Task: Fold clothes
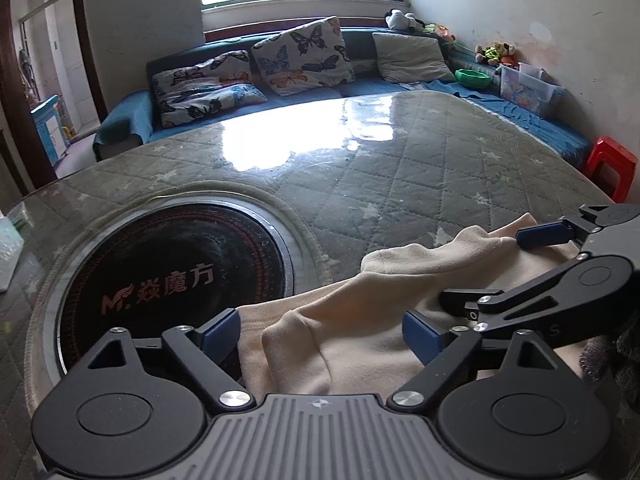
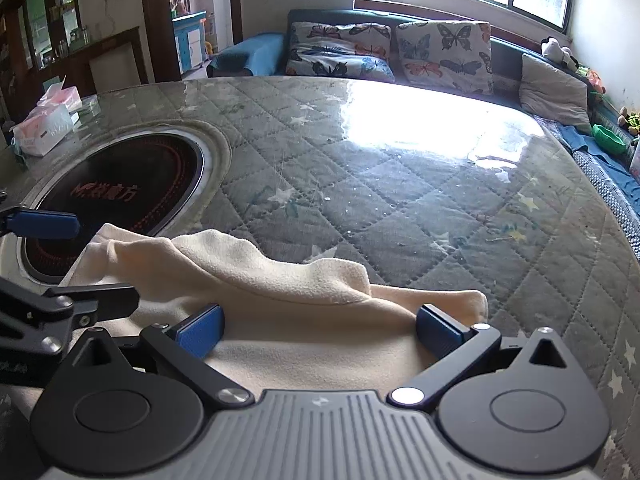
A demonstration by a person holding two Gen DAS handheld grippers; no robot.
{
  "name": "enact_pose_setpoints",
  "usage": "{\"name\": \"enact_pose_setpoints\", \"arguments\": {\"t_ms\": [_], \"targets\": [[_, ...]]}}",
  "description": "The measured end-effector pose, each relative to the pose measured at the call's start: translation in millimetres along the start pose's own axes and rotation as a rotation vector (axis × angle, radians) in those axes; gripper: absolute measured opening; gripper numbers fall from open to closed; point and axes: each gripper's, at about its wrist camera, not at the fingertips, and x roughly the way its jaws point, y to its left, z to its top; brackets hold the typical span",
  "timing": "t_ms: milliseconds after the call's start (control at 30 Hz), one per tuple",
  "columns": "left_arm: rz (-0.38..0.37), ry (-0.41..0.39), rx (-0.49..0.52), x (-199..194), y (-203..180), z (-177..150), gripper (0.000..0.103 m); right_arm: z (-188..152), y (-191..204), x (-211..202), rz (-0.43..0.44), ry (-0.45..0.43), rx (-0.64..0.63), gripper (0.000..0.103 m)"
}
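Cream fleece garment [image 1: 352, 320] bunched at near edge of glass-topped quilted surface [image 2: 400, 184], beside inset cooktop [image 1: 172, 280]. Left gripper [image 1: 320, 334] and right gripper [image 2: 320, 330] spread wide, empty, straddling cloth. Likely soft, light, limp; best pinched at hem corners.

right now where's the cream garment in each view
Left wrist: the cream garment lies lower centre-right, between the open left tool.
Right wrist: it lies lower centre-left, between the open right tool.
Shared landmark: the round black burner beside it.
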Motion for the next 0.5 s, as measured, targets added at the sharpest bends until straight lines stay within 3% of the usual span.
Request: {"name": "enact_pose_setpoints", "arguments": {"t_ms": [300, 500], "targets": [[0.061, -0.02, -0.005, -21, -3, -5, 0.098, -3, -5, -17, 0.051, -0.039, -0.003, 0.103], [0.096, -0.026, -0.03, -32, 3, -19, 0.098, -17, -10, -59, 0.068, -0.12, -0.036, 0.103]]}}
